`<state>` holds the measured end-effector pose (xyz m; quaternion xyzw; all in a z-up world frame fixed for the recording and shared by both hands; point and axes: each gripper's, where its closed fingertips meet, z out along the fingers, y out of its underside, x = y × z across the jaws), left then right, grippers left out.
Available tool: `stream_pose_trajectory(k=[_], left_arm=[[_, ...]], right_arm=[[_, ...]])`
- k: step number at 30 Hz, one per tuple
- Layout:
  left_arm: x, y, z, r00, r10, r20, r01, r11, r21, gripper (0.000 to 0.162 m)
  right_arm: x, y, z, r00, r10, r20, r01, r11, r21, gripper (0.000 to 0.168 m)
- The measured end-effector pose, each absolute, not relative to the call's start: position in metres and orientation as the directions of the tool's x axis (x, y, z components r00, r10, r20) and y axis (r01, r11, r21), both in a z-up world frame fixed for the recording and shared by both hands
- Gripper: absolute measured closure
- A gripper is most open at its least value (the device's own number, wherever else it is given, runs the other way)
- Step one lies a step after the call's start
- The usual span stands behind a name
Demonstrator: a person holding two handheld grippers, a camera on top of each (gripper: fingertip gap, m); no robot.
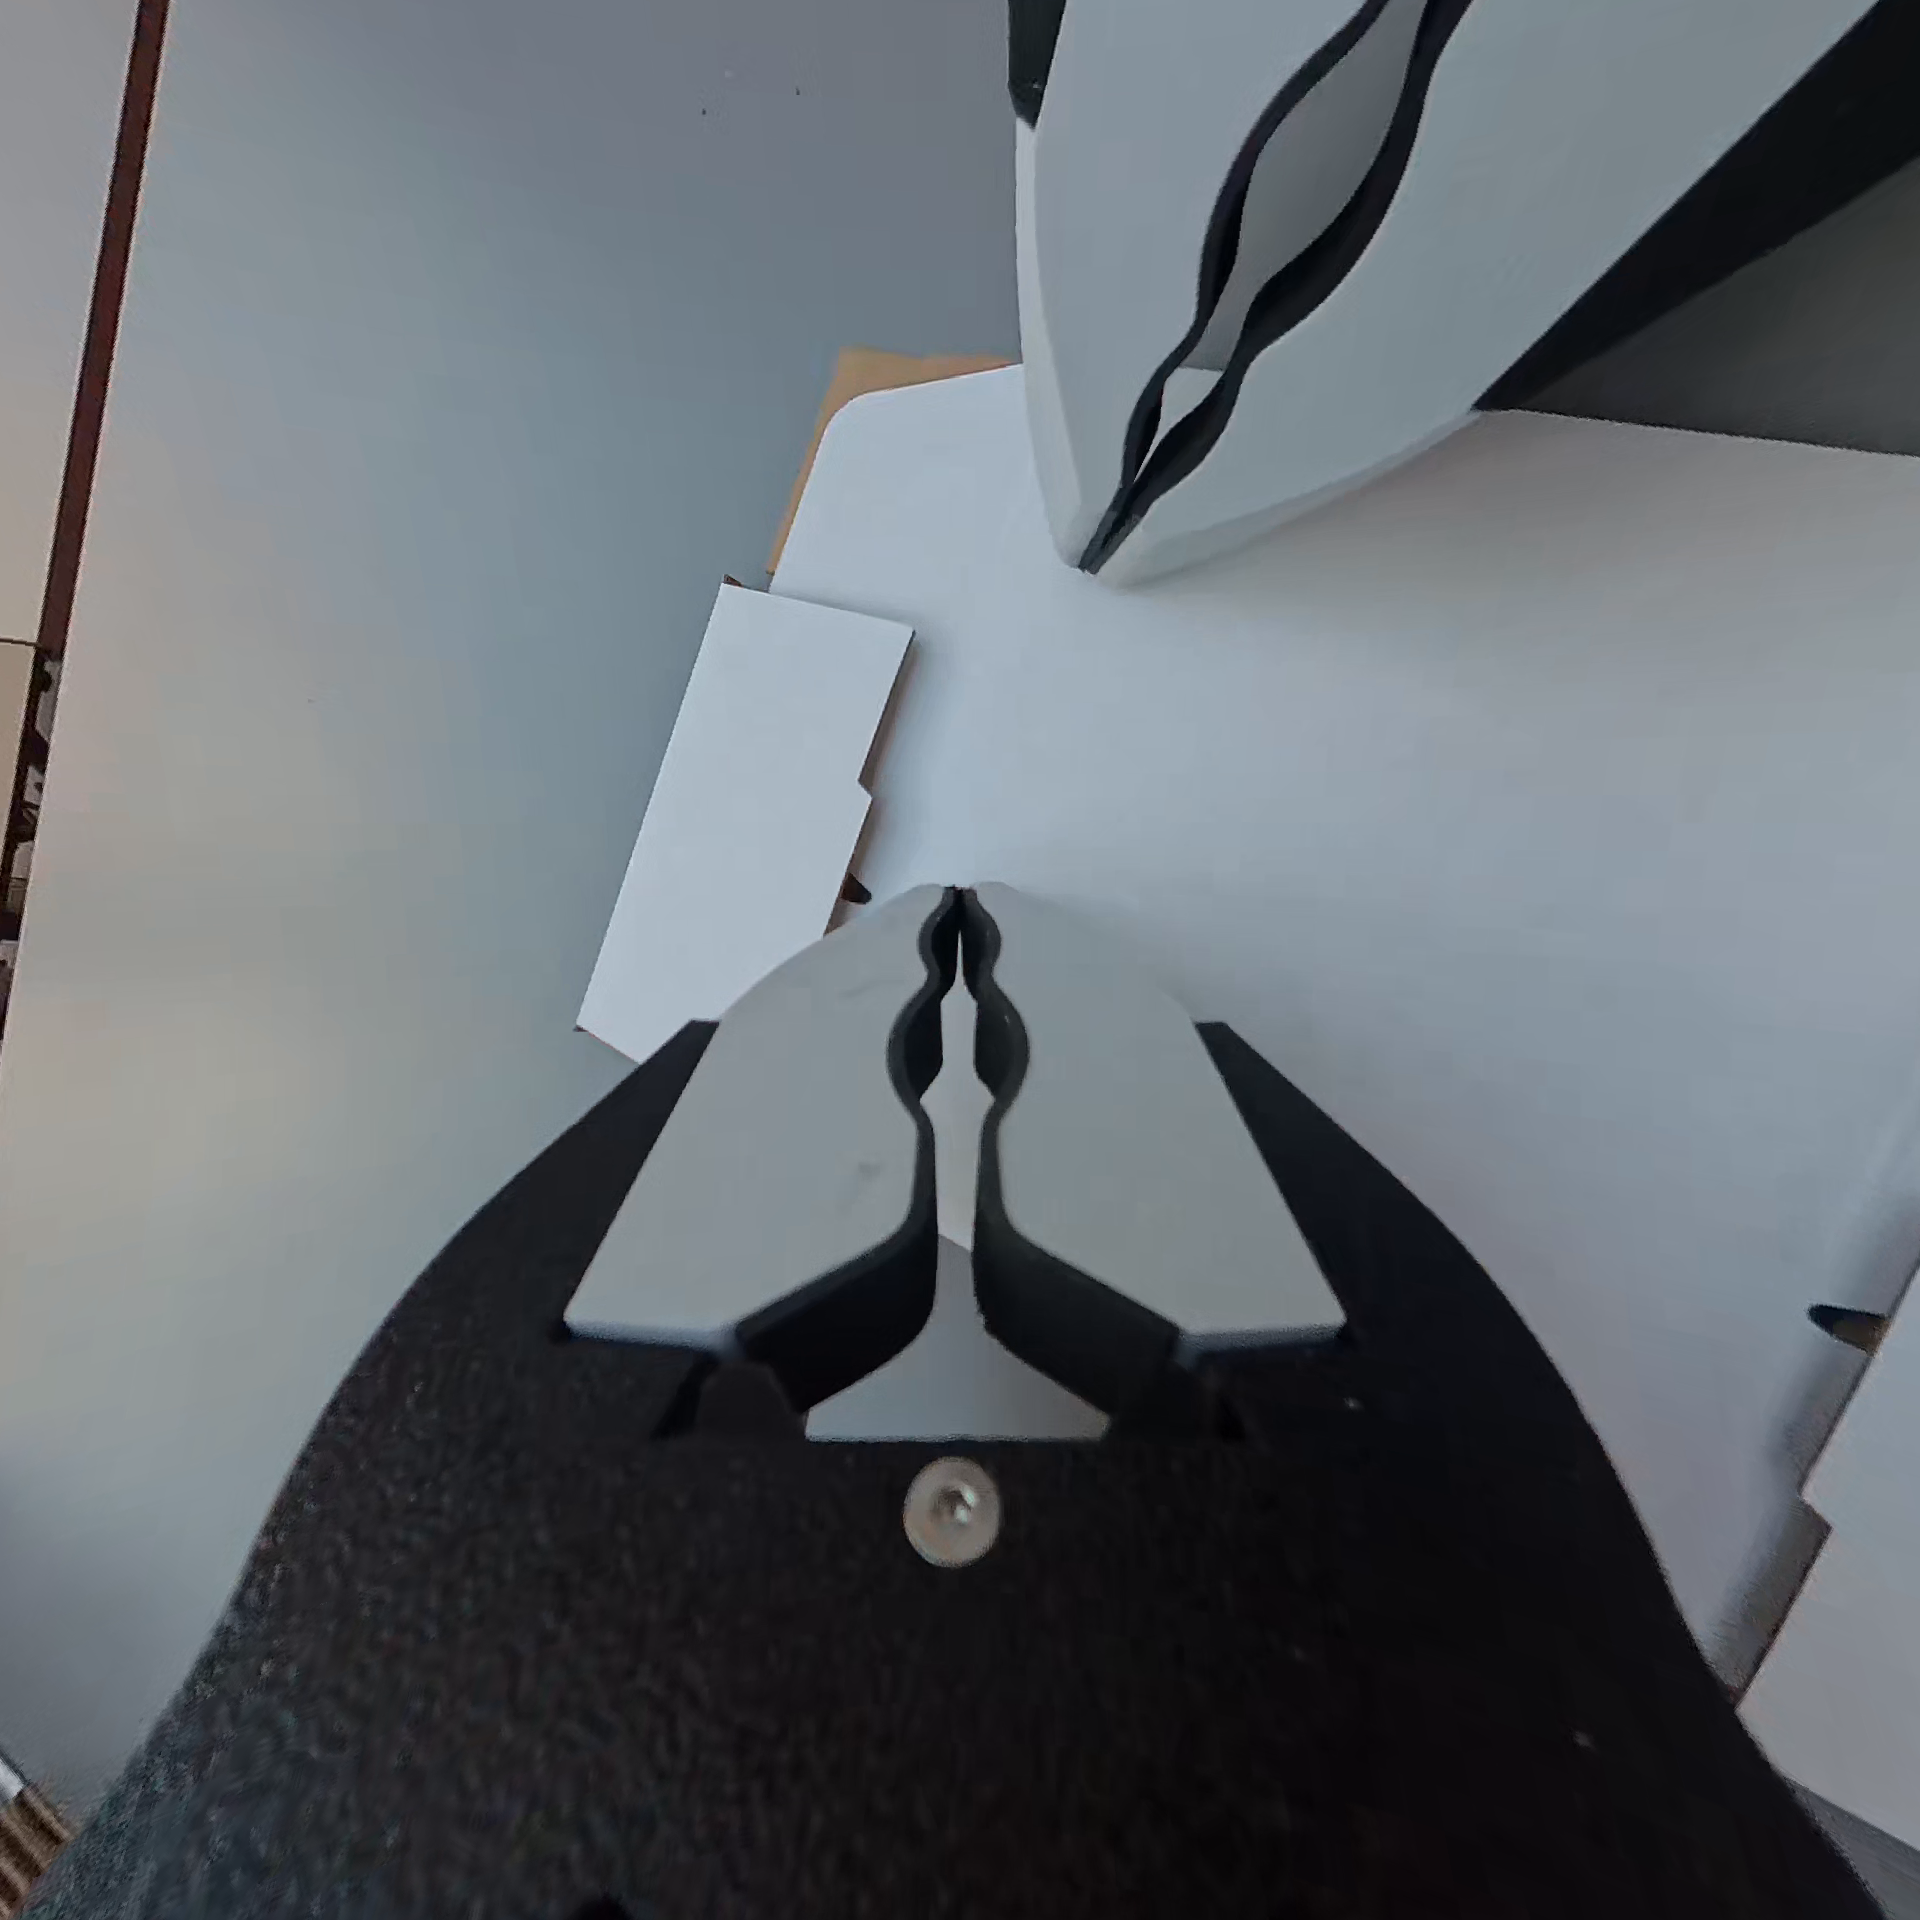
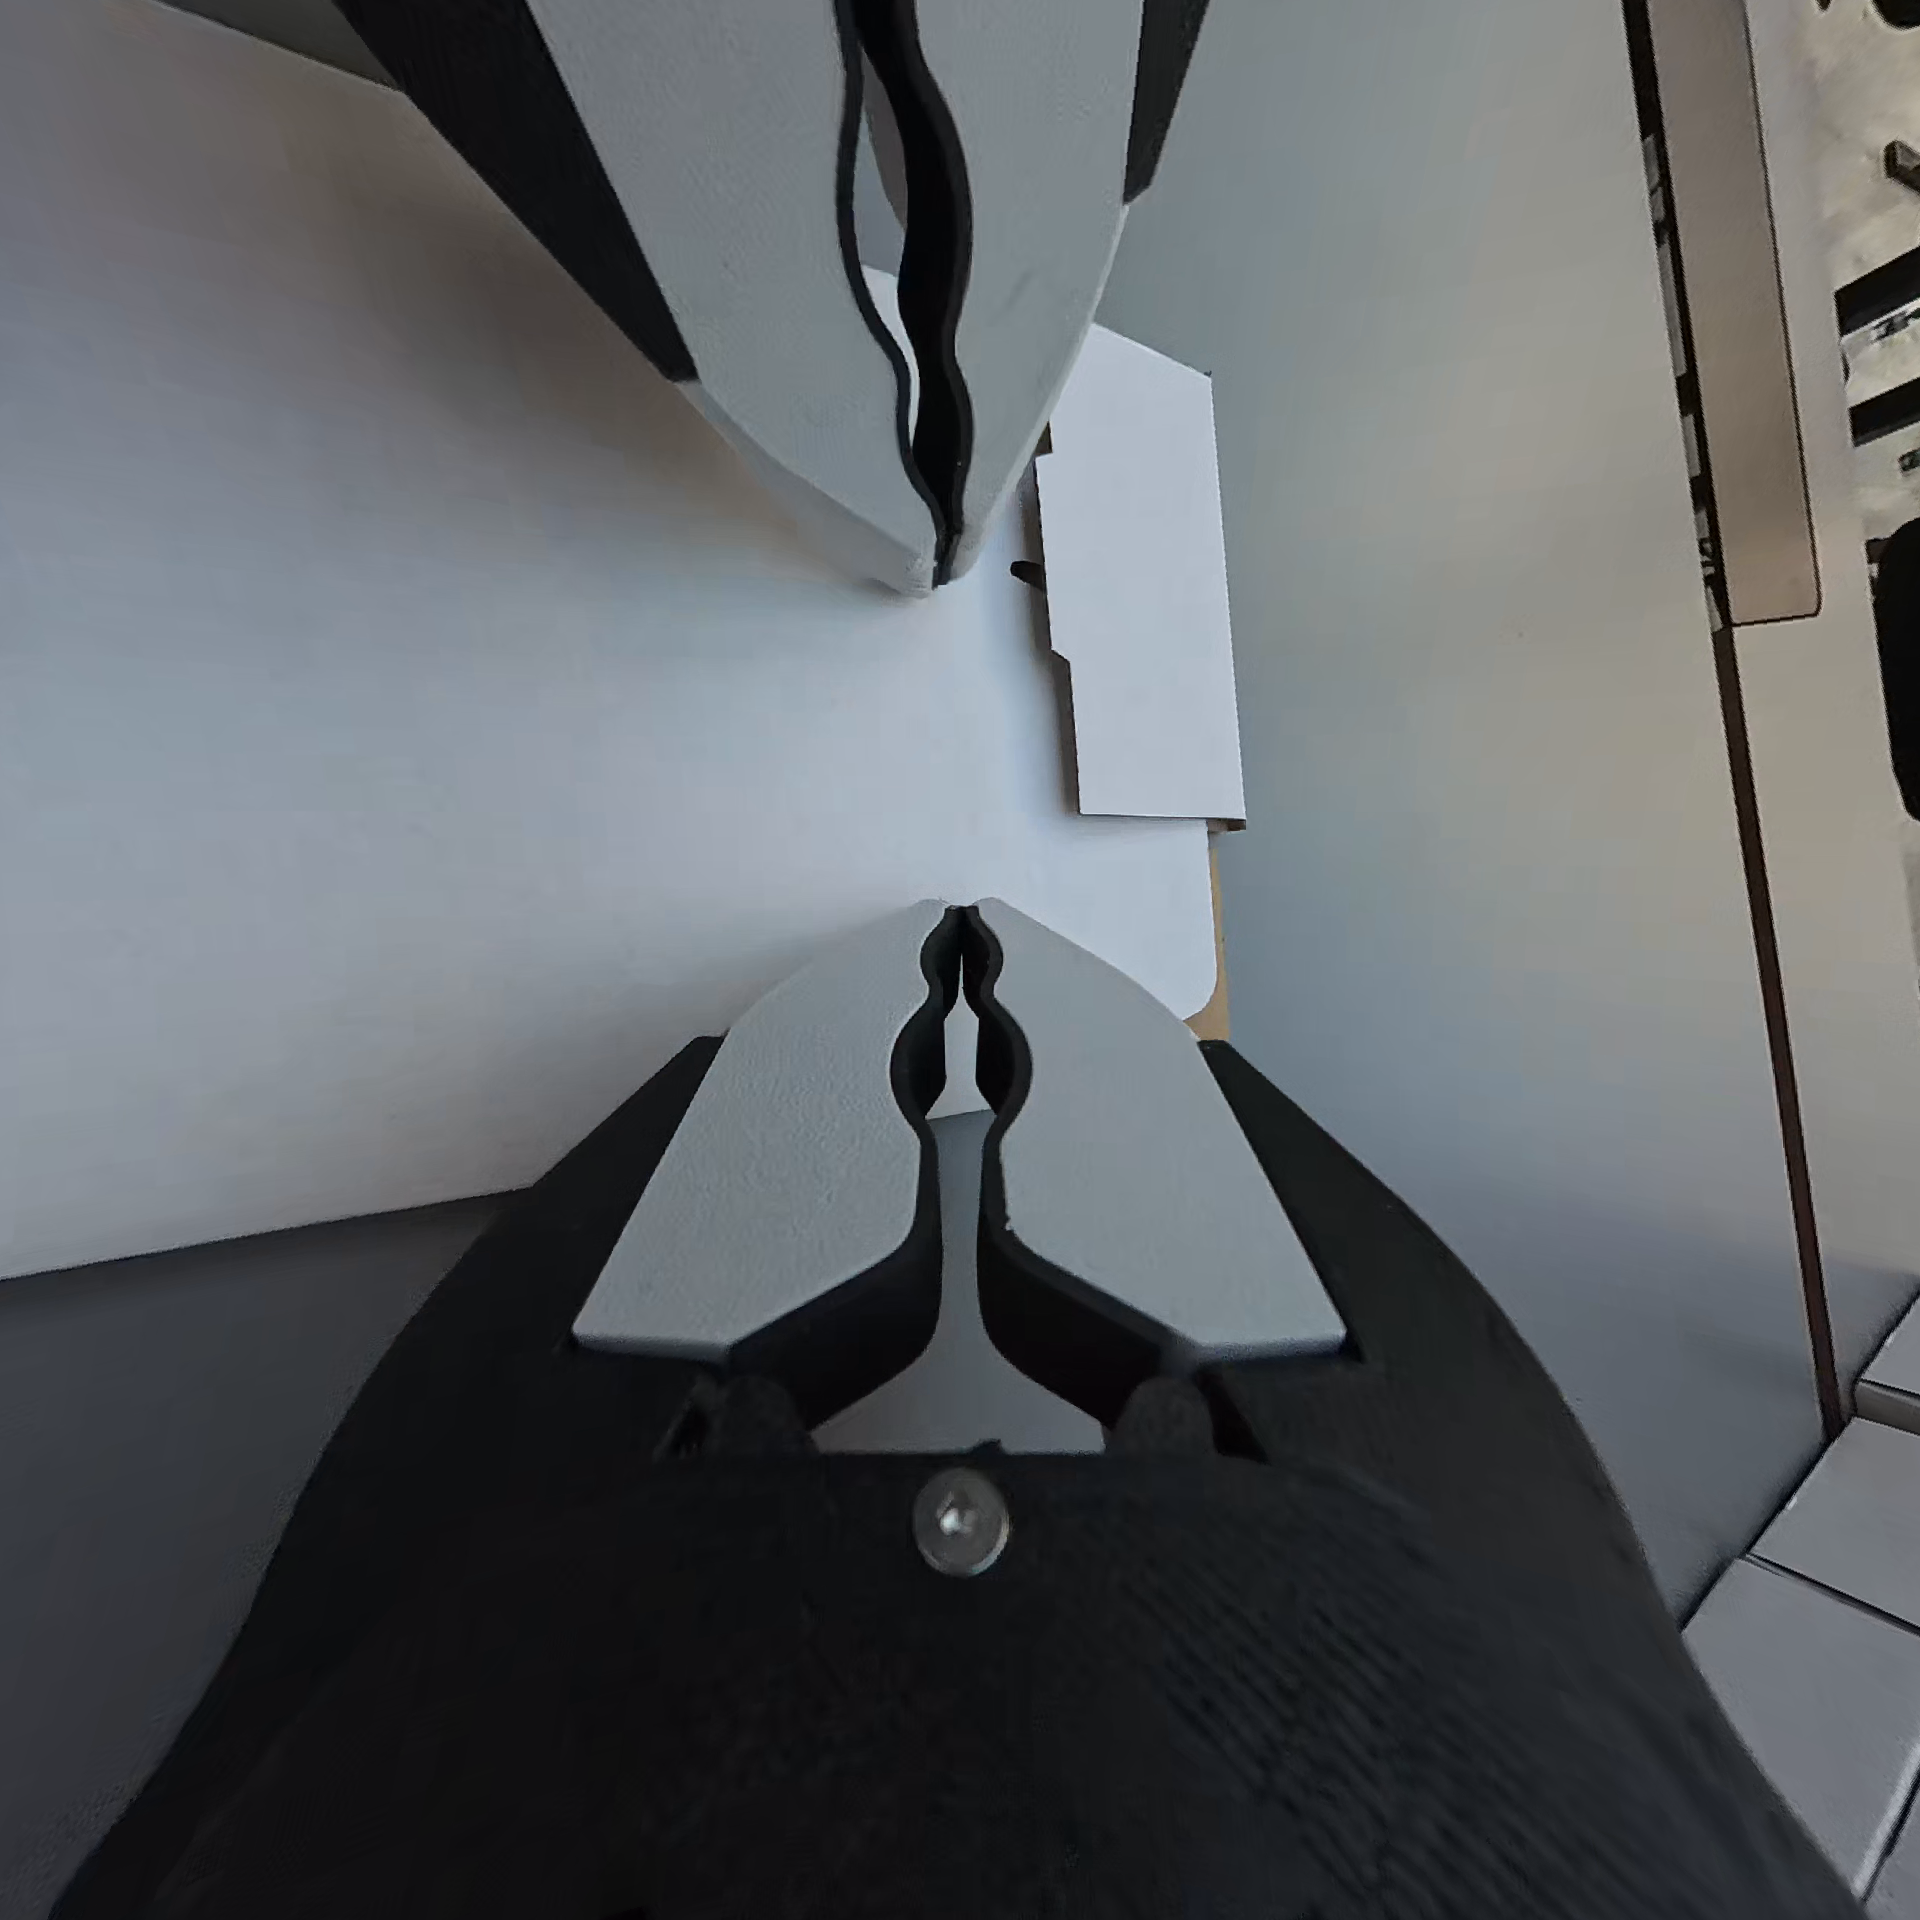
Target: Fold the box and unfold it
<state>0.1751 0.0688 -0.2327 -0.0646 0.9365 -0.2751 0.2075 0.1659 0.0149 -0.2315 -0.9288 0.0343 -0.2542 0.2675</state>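
The box [image 1: 1299, 790] lies opened out flat as a white cardboard sheet on a grey table [image 1: 416, 520], its broad main panel spread under both tools and a narrower side flap [image 1: 748, 821] lying flat on the table beside it, with a notched edge facing the panel. Slivers of brown cardboard show at the rounded corner of the panel and along the flap's cut edges. The left gripper [image 1: 958, 891] points down at the panel near the seam where the flap begins; its grey fingers with wavy black pads are pressed together at the tips, with nothing caught between them, and the tips sit right at the cardboard surface (whether they actually touch it cannot be told). The right gripper [image 2: 961, 912] is likewise clenched tip to tip on nothing, its tips over the white panel close to the rounded corner [image 2: 1195, 935]. Each tool shows in the other's camera: the right gripper [image 1: 1091, 561] comes in from the upper right of the left wrist view, the left gripper [image 2: 940, 577] from the top of the right wrist view, so the two face each other across the panel, near but apart. In the right wrist view the flap [image 2: 1143, 603] lies just beyond the left tool's tips. A dark strip runs along the table's far edge [image 2: 1745, 727].
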Motion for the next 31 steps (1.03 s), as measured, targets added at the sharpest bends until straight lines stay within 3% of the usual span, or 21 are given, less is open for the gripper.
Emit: stream_pose_trajectory(k=[7,14,23,26,31], left_arm=[[0.205,0.061,-0.23,-0.848,-0.22,-0.483,0.043,0.878,-0.477,0.162],[0.241,0.034,-0.193,-0.785,-0.324,-0.528,0.062,0.807,-0.588,0.162],[0.286,0.003,-0.237,-0.905,-0.258,-0.337,-0.066,0.87,-0.488,0.162],[0.284,0.001,-0.239,-0.924,-0.322,-0.205,-0.178,0.839,-0.515,0.162],[0.276,0.019,-0.21,-0.892,-0.388,-0.233,-0.153,0.743,-0.651,0.162]], right_arm=[[0.165,0.016,-0.232,0.834,-0.072,0.547,0.204,-0.881,-0.427,0.168],[0.165,0.017,-0.232,0.842,-0.093,0.532,0.205,-0.856,-0.474,0.168],[0.165,0.017,-0.231,0.846,-0.107,0.522,0.193,-0.851,-0.489,0.168],[0.165,0.016,-0.231,0.855,-0.114,0.506,0.178,-0.852,-0.492,0.168],[0.165,0.016,-0.231,0.883,-0.18,0.433,0.107,-0.821,-0.561,0.168]])
